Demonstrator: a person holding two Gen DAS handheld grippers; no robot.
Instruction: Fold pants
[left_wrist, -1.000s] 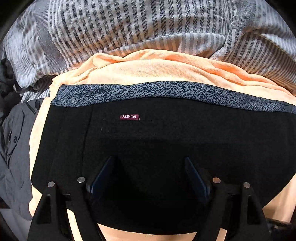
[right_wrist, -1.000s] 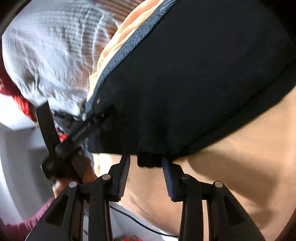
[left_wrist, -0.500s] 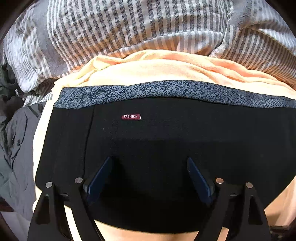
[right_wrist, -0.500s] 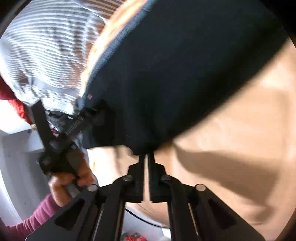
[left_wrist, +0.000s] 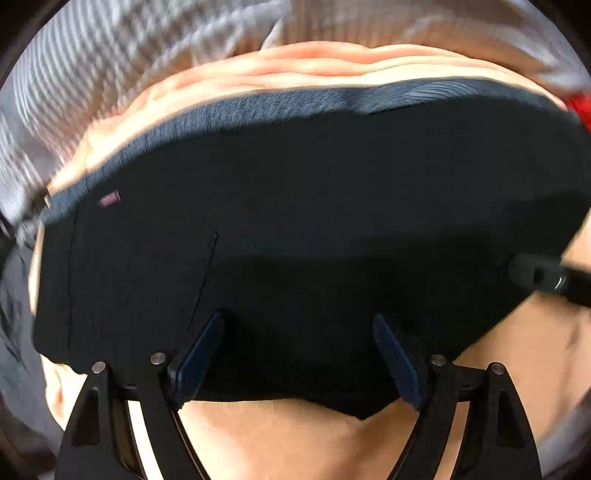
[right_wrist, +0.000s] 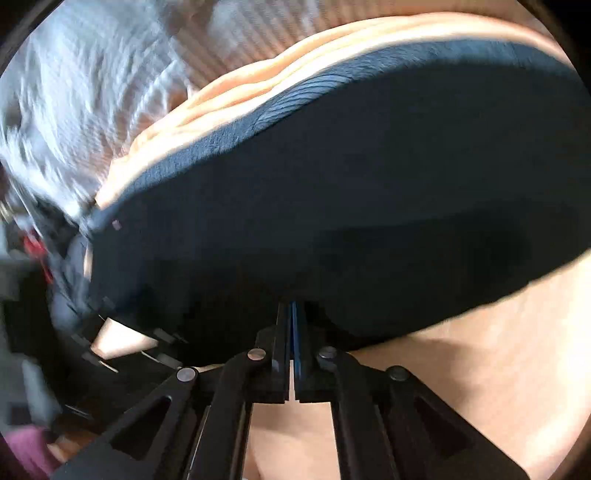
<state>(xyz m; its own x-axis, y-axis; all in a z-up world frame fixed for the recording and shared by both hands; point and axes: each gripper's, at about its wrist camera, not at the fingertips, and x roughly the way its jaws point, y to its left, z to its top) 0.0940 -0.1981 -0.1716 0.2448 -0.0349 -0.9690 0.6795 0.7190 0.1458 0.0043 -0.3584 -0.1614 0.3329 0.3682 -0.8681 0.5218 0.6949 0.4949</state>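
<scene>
The black pants (left_wrist: 314, 221) with a grey patterned waistband (left_wrist: 258, 107) and a small red label (left_wrist: 109, 199) lie folded on an orange cloth (left_wrist: 295, 439). My left gripper (left_wrist: 295, 325) is open, its fingers resting over the near edge of the pants. My right gripper (right_wrist: 291, 306) is shut on the near hem of the pants (right_wrist: 351, 206), and it also shows at the right edge of the left wrist view (left_wrist: 539, 277).
A grey and white striped blanket (left_wrist: 110, 66) lies bunched behind the orange cloth (right_wrist: 480, 369). Dark grey clothing (right_wrist: 70, 288) sits at the left. Something red (left_wrist: 580, 107) shows at the far right edge.
My right gripper closed on the pants hem and has swung round with it. My left gripper stayed open and both views shifted with fast motion blur.
</scene>
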